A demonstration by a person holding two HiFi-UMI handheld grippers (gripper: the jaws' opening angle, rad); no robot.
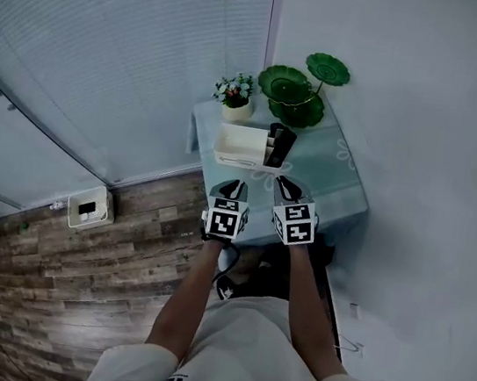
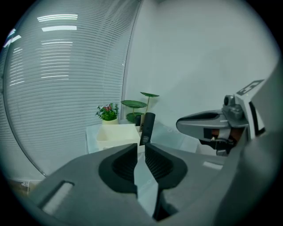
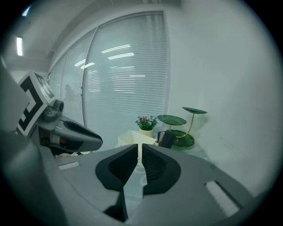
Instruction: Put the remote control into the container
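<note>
Looking down in the head view, the slim black plastic remote control (image 1: pixel 280 144) stands on end at the three o'clock end of the white rectangular plastic container (image 1: pixel 238 145) on the blue-clothed counter (image 1: pixel 328 185); inside or beside, I cannot tell.

Left gripper view: the left hand-held gripper (image 2: pixel 141 148) is empty, its jaws a slit apart.

Right gripper view: the right hand-held gripper (image 3: pixel 140 148) likewise.

The remote looks light, stiff and smooth; I'd pinch its narrow sides mid-length.

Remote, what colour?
The remote is black. The left gripper view shows it best.
</note>
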